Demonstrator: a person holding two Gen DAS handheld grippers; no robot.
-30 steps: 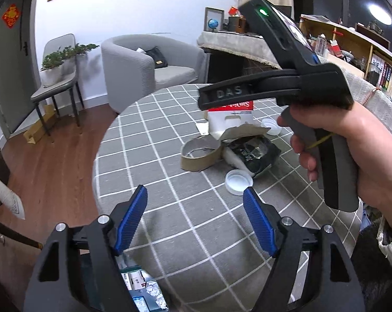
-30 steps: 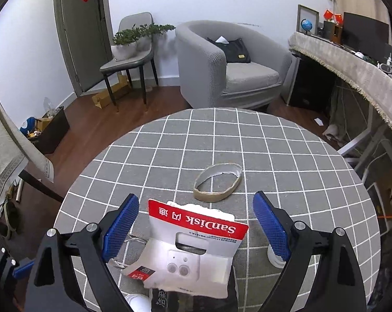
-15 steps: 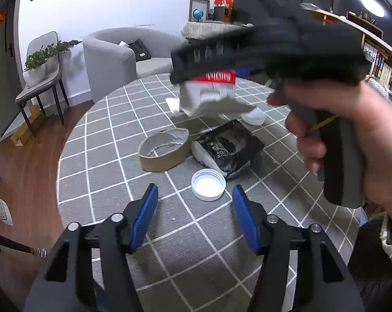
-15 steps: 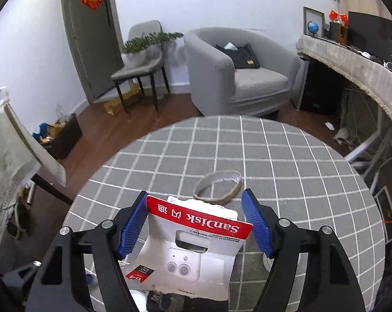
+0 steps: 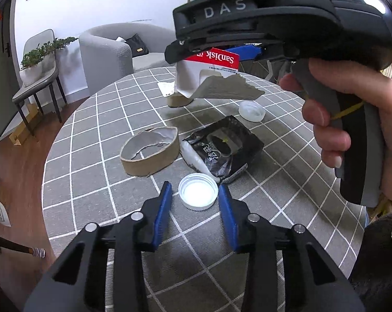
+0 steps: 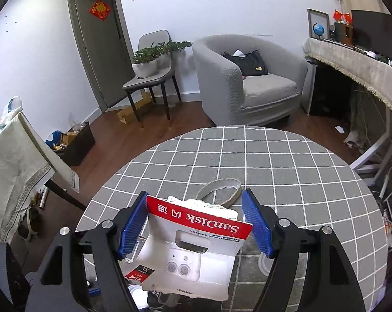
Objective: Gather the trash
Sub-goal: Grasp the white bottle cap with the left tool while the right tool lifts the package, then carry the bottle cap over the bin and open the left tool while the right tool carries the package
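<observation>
My left gripper sits low over the checked tablecloth with its blue pads on either side of a white bottle cap, close to it but apart. My right gripper is shut on a red and white SanDisk package and holds it above the table; the package also shows in the left wrist view. A cardboard tape ring, a black foil wrapper and a second white lid lie on the table.
The round table has a grey checked cloth. A grey armchair, a chair with a plant and a bin with rubbish on the floor stand beyond it. A torn cardboard piece lies further back.
My left gripper moved forward and down to the white cap and narrowed around it. My right gripper closed on the SanDisk package and lifted it off the table.
</observation>
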